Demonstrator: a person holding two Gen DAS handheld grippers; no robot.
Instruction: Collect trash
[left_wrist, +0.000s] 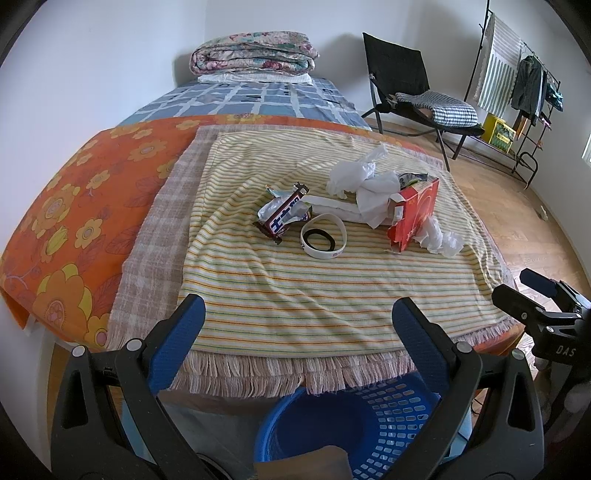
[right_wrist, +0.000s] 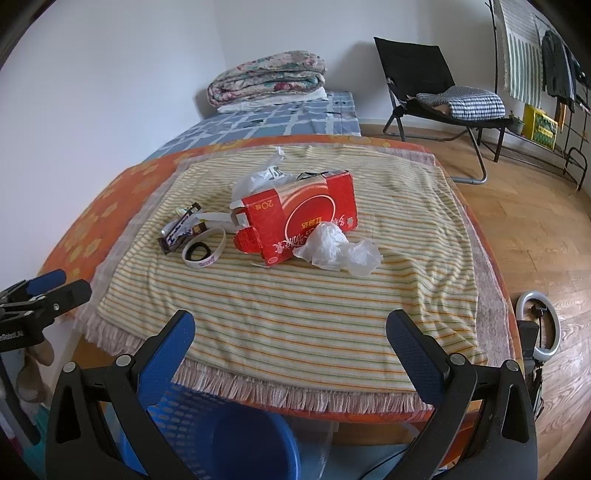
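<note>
I hold my left gripper (left_wrist: 299, 325) and right gripper (right_wrist: 290, 339) spread wide, empty, near the bed's edge. The trash lies mid-bed on the striped yellow towel (right_wrist: 295, 314): torn red cardboard box (right_wrist: 303, 221), crumpled white plastic (right_wrist: 338, 249), chocolate bar wrapper (right_wrist: 181, 229). The blue perforated plastic basket (left_wrist: 369, 421) sits below the near edge, I judge to catch it.

Bright even daylight, soft shadows, sharp focus, strong fisheye bending, dark vignetted corners

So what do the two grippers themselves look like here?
Both match: black plastic frames with teardrop cut-outs and silver rivets, and two fingers faced with textured blue pads. The left gripper and right gripper each show white lettering on the body when seen from the other's camera. No cables or sleeves are clearly visible.
</note>
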